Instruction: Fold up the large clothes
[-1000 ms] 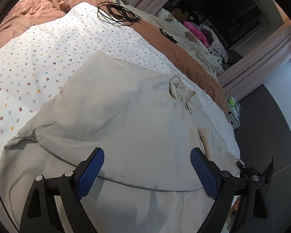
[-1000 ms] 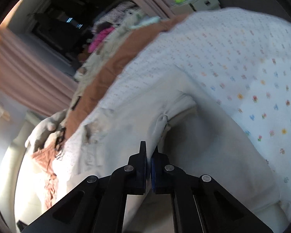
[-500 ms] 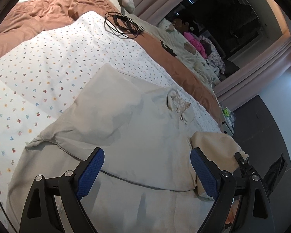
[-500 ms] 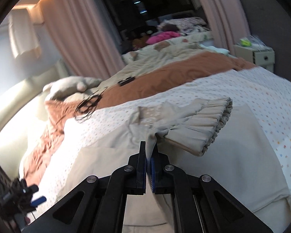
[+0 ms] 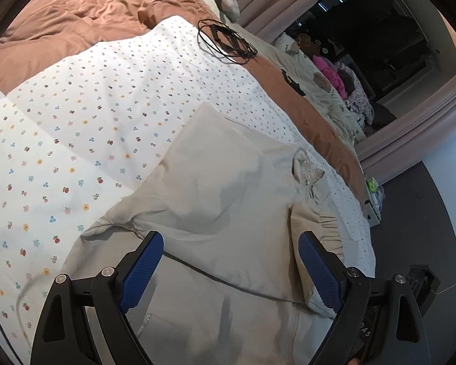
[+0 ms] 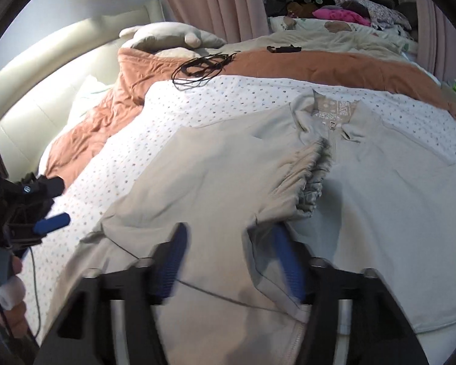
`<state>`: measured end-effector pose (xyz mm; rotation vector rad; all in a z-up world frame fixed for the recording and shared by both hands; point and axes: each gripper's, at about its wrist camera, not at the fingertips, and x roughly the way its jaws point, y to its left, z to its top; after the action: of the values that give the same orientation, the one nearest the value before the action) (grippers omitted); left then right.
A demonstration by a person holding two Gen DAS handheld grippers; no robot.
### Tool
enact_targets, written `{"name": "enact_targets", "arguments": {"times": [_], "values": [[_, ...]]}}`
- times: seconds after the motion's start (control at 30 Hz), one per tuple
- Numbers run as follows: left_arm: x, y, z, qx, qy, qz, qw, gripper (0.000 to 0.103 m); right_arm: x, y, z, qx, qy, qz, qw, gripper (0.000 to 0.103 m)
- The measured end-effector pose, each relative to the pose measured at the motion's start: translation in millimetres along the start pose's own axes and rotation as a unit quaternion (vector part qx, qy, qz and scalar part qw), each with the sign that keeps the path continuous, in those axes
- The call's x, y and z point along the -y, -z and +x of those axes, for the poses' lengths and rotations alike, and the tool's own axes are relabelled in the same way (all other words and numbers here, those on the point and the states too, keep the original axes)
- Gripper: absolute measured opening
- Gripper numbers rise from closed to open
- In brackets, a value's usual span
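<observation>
Beige sweatshirt [image 6: 228, 182] lies flat on the floral bed sheet [image 5: 106, 106], mid-frame; my right tongs [image 6: 228, 258] are opening above it, left tongs [image 5: 231, 270] wide apart, empty.

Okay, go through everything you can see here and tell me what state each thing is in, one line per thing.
beige jacket: spread flat on the bed, collar at the far end.
sleeve: folded in across the chest, gathered cuff near the zip.
left gripper: open, empty, over the jacket.
right gripper: jaws opening, blurred, nothing between them.
black cable: loosely coiled on the bedding.
floral sheet: spread under the jacket.
</observation>
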<state>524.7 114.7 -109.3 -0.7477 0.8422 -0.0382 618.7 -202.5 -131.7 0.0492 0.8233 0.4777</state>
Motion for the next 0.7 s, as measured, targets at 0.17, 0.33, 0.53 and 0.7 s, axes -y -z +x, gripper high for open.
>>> {"name": "enact_targets", "arguments": {"times": [0.17, 0.33, 0.53, 0.7], "values": [[3, 3, 6, -0.006, -0.007, 0.007, 0.9999, 0.091, 36, -4, -20, 0.016, -0.037, 0.087, 0.995, 0.072], [16, 12, 23, -0.022, -0.007, 0.025, 0.9994, 0.091, 86, 13, -34, 0.01, -0.006, 0.179, 0.984, 0.072], [40, 28, 56, -0.047, -0.003, 0.067, 0.9967, 0.091, 150, 48, -55, 0.003, 0.025, 0.293, 0.956, 0.072], [56, 41, 90, -0.067, -0.002, 0.083, 0.9944, 0.091, 198, 83, -80, 0.013, 0.069, 0.361, 0.93, 0.072]]}}
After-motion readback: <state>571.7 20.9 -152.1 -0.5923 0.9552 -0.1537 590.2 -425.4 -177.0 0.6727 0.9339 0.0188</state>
